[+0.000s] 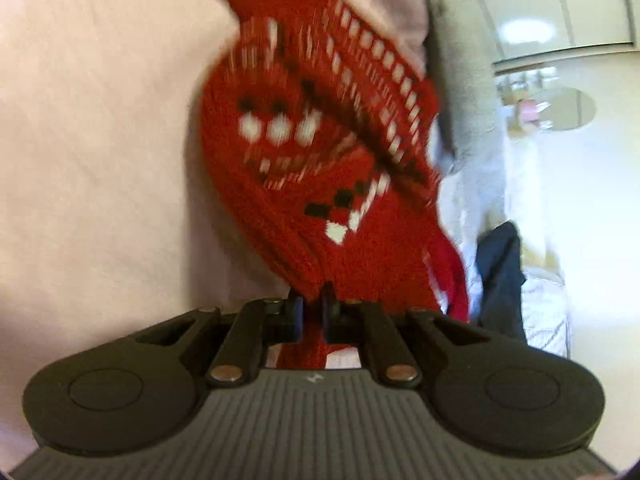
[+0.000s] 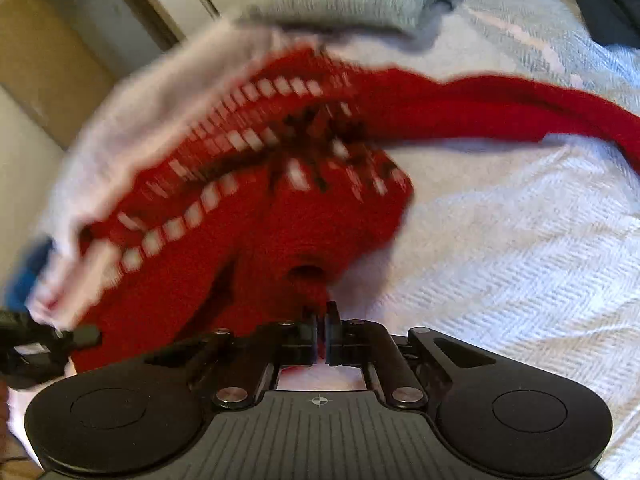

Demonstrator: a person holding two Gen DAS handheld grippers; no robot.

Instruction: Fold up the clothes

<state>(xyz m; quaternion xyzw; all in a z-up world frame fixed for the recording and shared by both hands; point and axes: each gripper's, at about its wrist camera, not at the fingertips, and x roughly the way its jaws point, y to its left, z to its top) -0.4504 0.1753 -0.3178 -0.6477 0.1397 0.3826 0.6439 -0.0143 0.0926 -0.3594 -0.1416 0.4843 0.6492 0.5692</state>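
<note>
A red knitted sweater [image 1: 304, 152] with white and black pattern blocks hangs bunched in front of the left wrist camera. My left gripper [image 1: 312, 300] is shut on a fold of its ribbed red edge, which runs down between the black fingers. In the right wrist view the same red sweater [image 2: 312, 208] lies crumpled on the white bedspread [image 2: 520, 240], one sleeve trailing off to the right. My right gripper [image 2: 320, 310] is shut on a pinch of its red knit. Both views are blurred by motion.
A pale pink cloth [image 1: 100, 140] fills the left of the left wrist view. A grey towel [image 2: 360, 0] lies at the far side of the bed, and a dark garment [image 2: 608, 0] at the top right corner. The other gripper's black tip [image 2: 44, 340] shows at the left edge.
</note>
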